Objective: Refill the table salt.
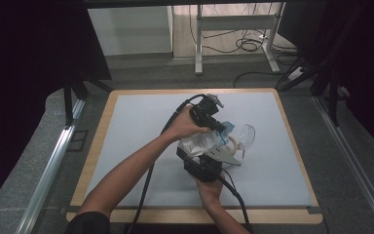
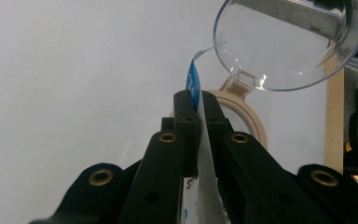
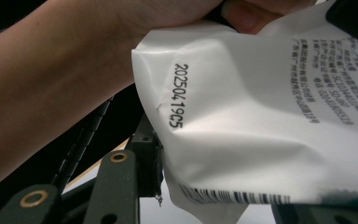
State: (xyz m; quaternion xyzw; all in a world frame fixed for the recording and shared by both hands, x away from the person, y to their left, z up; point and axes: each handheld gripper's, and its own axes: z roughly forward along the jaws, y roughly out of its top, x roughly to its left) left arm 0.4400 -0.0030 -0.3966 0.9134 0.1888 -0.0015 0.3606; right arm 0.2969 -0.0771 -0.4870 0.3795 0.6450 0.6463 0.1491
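Fingers of the left gripper (image 2: 193, 100) are pressed together on the blue-edged top of a white pouch (image 1: 200, 142), pinching it hard, while the right gripper (image 3: 214, 186) has its jaws partly apart around the pouch's lower, barcoded end, apparently clamping it. Both hold the pouch raised above the white table (image 1: 126, 146), just beside a beige-rimmed jar (image 2: 249, 119) whose clear hinged lid (image 2: 289, 42) stands flipped open. Judging by this, the step in hand is opening or tipping the pouch over the jar; the next move likely calls for steady pinches and a tilt that brings the pouch's mouth over the rim
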